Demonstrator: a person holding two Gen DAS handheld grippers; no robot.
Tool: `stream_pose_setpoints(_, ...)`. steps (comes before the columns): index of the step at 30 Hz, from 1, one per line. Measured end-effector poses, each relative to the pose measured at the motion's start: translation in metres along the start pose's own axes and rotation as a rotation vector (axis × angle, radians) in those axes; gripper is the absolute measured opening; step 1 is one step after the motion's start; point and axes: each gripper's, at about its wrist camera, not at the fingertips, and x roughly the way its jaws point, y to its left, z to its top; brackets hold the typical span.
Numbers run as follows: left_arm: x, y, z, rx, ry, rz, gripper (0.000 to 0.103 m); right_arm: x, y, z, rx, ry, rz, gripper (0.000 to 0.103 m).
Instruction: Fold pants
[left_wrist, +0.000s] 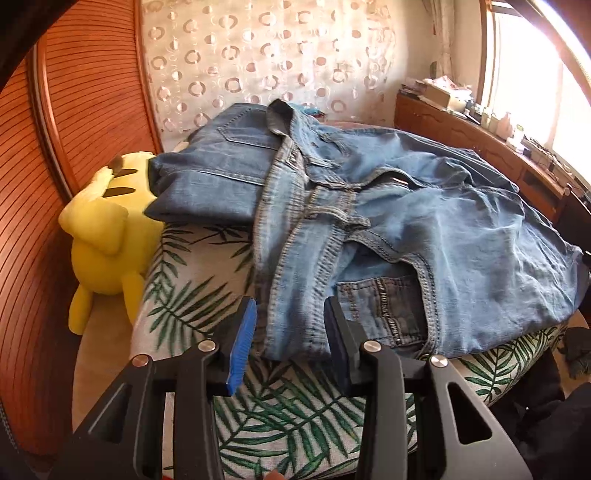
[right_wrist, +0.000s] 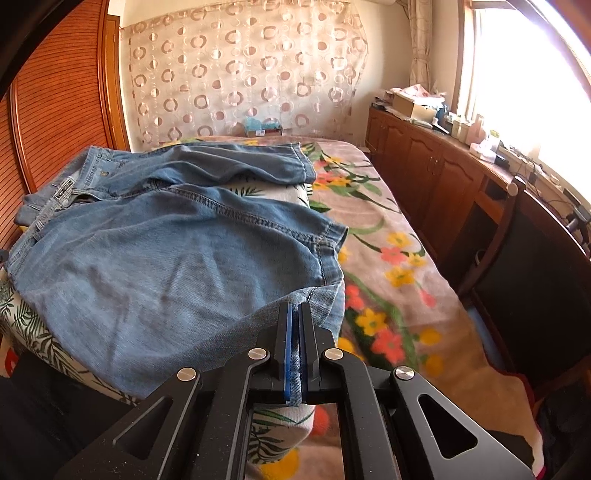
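Light blue jeans (left_wrist: 406, 206) lie spread on a leaf-print pad (left_wrist: 192, 295), with the waistband and pockets at the near left. My left gripper (left_wrist: 290, 306) is open. The jeans' waist corner lies between its blue-padded fingers, and the pads do not visibly press on it. In the right wrist view the jeans (right_wrist: 166, 258) stretch away to the left, both legs toward the right. My right gripper (right_wrist: 298, 308) is shut on the hem edge of the near leg, and a strip of denim runs down between its pads.
A darker folded pair of jeans (left_wrist: 221, 162) lies at the far left of the pad, beside a yellow plush toy (left_wrist: 103, 236). A floral blanket (right_wrist: 388, 258) covers the bed. A wooden headboard (left_wrist: 74, 110) stands on the left, with a cluttered cabinet (right_wrist: 424, 177) and a dark chair (right_wrist: 535, 277) on the right.
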Motion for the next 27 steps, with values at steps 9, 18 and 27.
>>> stream_pose_setpoints(9,0.008,-0.011,0.004,0.01,-0.012,0.027,0.039,0.003,0.001,0.003,-0.002,-0.027,0.016,0.003)
stream_pose_setpoints(18,0.006,-0.012,0.008,0.004,-0.029,0.006,0.008,0.008,0.005,0.007,-0.008,-0.065,0.055,0.003)
stream_pose_setpoints(27,-0.009,-0.009,0.014,0.022,-0.052,0.02,0.017,0.016,0.007,0.013,-0.039,-0.095,0.086,0.003)
